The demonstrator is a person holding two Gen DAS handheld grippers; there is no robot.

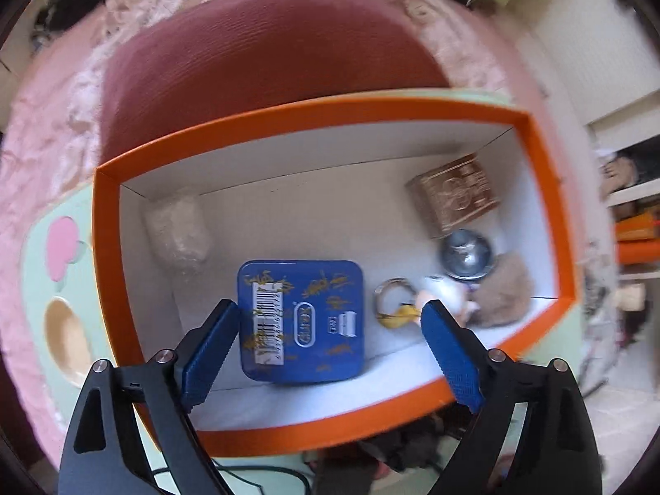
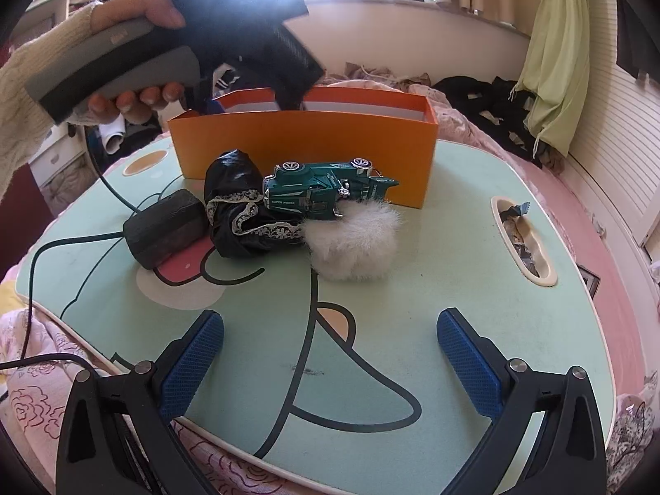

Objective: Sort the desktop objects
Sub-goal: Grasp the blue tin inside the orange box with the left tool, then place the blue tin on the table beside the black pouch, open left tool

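Observation:
Pointing down into the orange box point(image 1: 313, 111), my left gripper point(image 1: 330, 309) stands open. A blue tin point(image 1: 305, 354) with a barcode label lies flat on the box floor below the fingers, clear of both pads. Also in the box are a gold tin point(image 1: 453, 194), a silver round piece point(image 1: 466, 253), a ring keychain point(image 1: 394, 293), a brown fuzzy thing point(image 1: 505, 293) and a clear packet point(image 1: 177, 227). My right gripper point(image 2: 330, 317) is open and empty, low over the green table point(image 2: 433, 288). In front of the orange box point(image 2: 305, 144) lie a green toy car point(image 2: 326, 189), a black lace pouch point(image 2: 239, 214), a white pompom point(image 2: 350, 243) and a black block point(image 2: 165, 227).
A hand point(image 2: 136, 8) in a cream sleeve holds the left gripper over the box's left end. A black cable point(image 2: 53, 247) runs off the table's left edge. A slot point(image 2: 524, 243) at the table's right holds wrappers. Pink bedding surrounds the table; a maroon cushion point(image 1: 268, 62) lies behind the box.

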